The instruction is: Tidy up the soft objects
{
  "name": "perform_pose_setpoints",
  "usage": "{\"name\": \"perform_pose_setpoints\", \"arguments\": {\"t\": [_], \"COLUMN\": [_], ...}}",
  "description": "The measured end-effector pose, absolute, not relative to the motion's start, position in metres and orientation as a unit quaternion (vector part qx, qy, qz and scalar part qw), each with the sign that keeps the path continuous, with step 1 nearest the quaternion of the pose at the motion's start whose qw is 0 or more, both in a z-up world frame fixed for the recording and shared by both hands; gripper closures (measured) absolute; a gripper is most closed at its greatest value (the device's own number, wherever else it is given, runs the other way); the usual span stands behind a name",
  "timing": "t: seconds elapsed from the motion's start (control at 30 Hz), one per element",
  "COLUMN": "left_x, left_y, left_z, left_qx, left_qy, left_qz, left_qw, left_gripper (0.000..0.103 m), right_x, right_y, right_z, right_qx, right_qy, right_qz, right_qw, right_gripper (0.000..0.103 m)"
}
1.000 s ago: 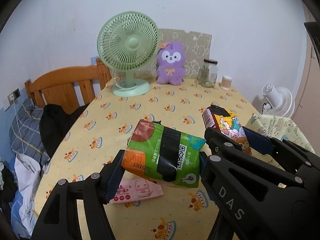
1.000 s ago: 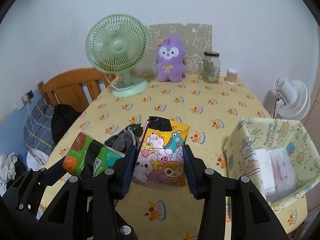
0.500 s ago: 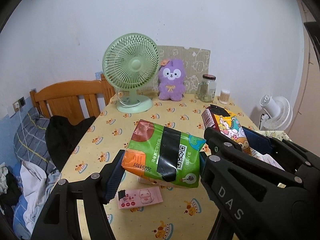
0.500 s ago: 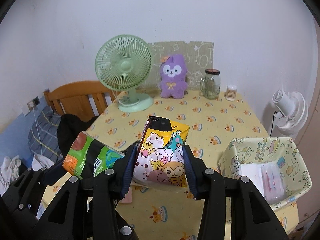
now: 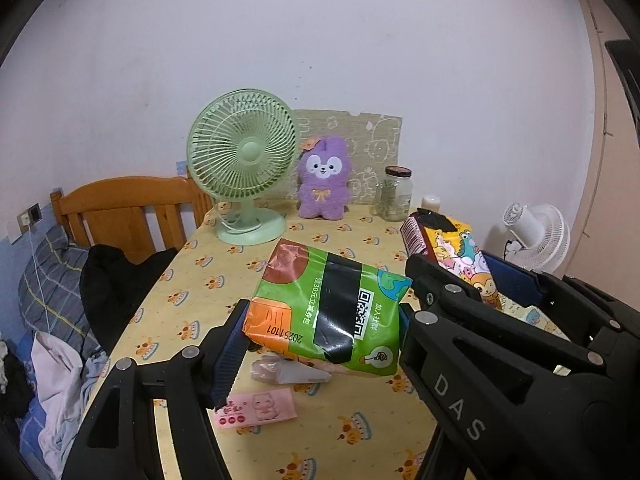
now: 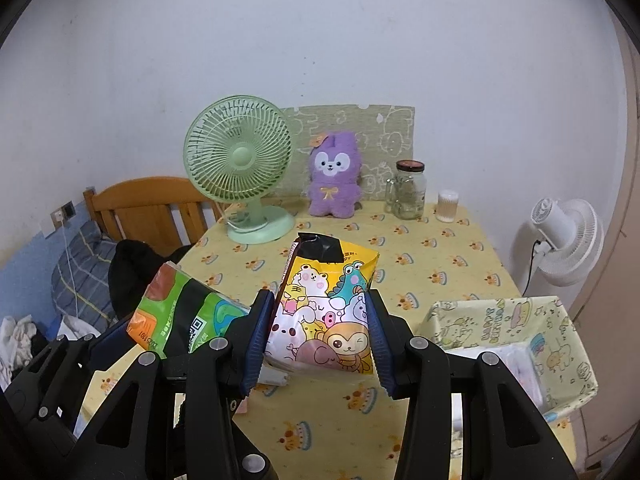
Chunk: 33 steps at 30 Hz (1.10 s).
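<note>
Holding now: each gripper carries one soft pack clear above the table, side by side.
Left gripper (image 5: pixel 320 344): its blue pads are clamped on the two short sides of the green pack (image 5: pixel 332 308), which hangs tilted, printed face up.
Right gripper (image 6: pixel 318 336): its pads are pressed on both flanks of the yellow cartoon pack (image 6: pixel 328 312), held upright with its black-taped top pointing up.
How the packs handle: both look light and squashy — probably tissue in thin, glossy film, so the film may slide on the pads and the body gives under pressure. A grip across the middle of the narrow sides, as now, seems safest; a pinch at a corner would likely only crumple the wrapper.
Below the packs: a small pink packet (image 5: pixel 256 406) lies flat on the tablecloth, with a pale crumpled wrapper (image 5: pixel 288 372) just beyond it.
Fabric basket (image 6: pixel 560 320): stands at the right edge of the table (image 6: pixel 440 248), open-topped, with white packs already inside — judged the likely home for both held packs.
Risk: the basket walls are limp, so a pack set on the rim could fold it in.
Far end: a green fan (image 6: pixel 240 160), a purple plush toy (image 6: pixel 334 174), a glass jar (image 6: pixel 408 190) and a small container (image 6: pixel 447 206) stand by the wall, well apart from the work.
</note>
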State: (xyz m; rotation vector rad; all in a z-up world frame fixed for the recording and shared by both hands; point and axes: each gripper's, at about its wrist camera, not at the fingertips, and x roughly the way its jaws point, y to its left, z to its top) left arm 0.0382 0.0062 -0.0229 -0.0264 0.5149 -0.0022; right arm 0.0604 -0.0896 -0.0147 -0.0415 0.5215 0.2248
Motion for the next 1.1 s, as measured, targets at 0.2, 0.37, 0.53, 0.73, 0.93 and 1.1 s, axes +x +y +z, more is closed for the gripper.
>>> {"name": "perform_pose_setpoints", "arguments": {"t": [0.2, 0.37, 0.53, 0.73, 0.93, 1.1], "left_x": [0.040, 0.042, 0.046, 0.047, 0.052, 0.056], "left_y": [-0.009, -0.026, -0.042, -0.059, -0.074, -0.087], "left_z": [-0.020, -0.018, -0.017, -0.017, -0.018, -0.021], "left_qx": [-0.007, -0.002, 0.004, 0.008, 0.015, 0.018], "left_qy": [0.249, 0.244, 0.242, 0.237, 0.238, 0.239], "left_qz": [-0.011, -0.024, -0.034, -0.047, -0.058, -0.067], "left_qw": [0.968, 0.970, 0.970, 0.970, 0.969, 0.969], "left_gripper": [0.031, 0.030, 0.030, 0.030, 0.030, 0.030], "right_x": [0.059, 0.059, 0.060, 0.061, 0.062, 0.064], "right_y": [-0.105, -0.121, -0.136, -0.154, -0.169, -0.181], "right_z": [-0.010, -0.007, -0.006, -0.006, -0.007, -0.007], "right_qx": [-0.020, -0.016, -0.014, -0.011, -0.011, -0.009], "right_qy": [0.248, 0.243, 0.240, 0.236, 0.232, 0.230], "right_qz": [0.098, 0.090, 0.083, 0.073, 0.062, 0.053], "right_qw": [0.964, 0.966, 0.967, 0.969, 0.971, 0.972], "right_gripper": [0.055, 0.055, 0.055, 0.055, 0.055, 0.055]}}
